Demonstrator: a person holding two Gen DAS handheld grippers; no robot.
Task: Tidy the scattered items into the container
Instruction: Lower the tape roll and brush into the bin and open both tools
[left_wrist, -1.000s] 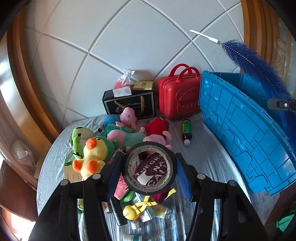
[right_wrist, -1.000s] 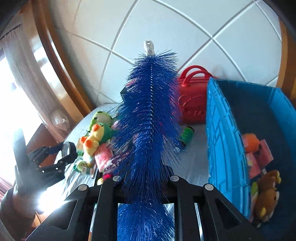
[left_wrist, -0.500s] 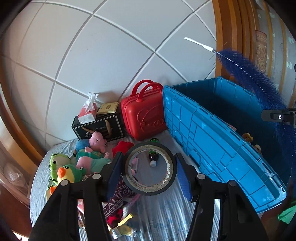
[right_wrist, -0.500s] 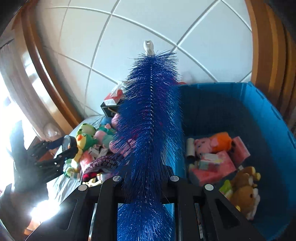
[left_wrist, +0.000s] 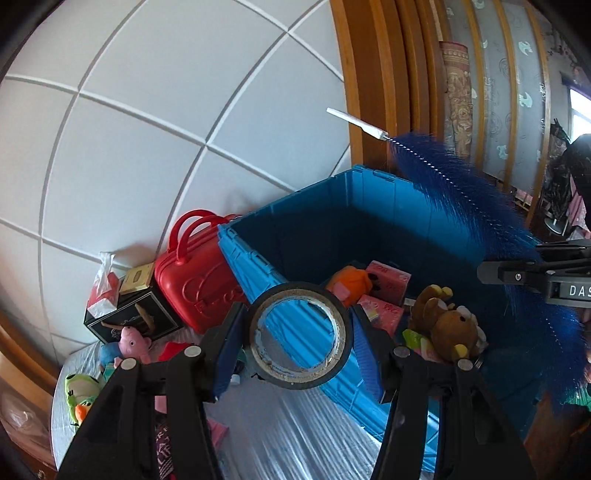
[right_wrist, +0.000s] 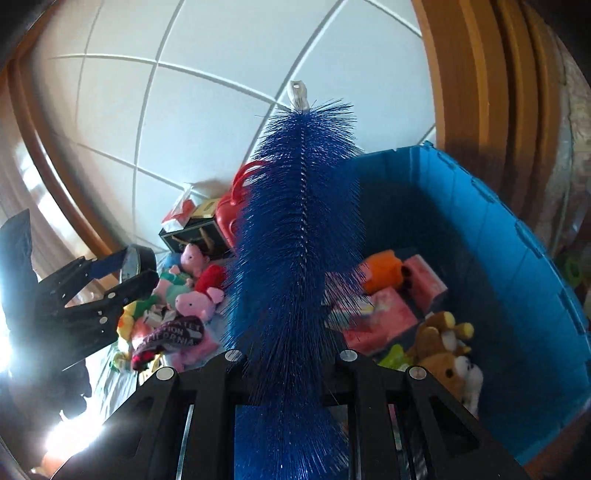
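My left gripper is shut on a black tape roll, held upright in front of the near left wall of the blue bin. My right gripper is shut on a long blue bristle brush that points up and forward over the bin. In the left wrist view the brush slants across the bin's right side. The right wrist view shows the left gripper with the tape roll at the left. The bin holds a brown bear plush, an orange plush and pink packs.
Left of the bin, on the plastic-covered table, lie pig plushes, a green frog plush, a dark cap, a red toy suitcase and a black box with a tissue pack. A tiled wall stands behind and wooden trim to the right.
Both grippers have swung right from over the toy pile to the bin. The tape roll now sits before the bin's wall, and the brush now hangs over the bin's inside.
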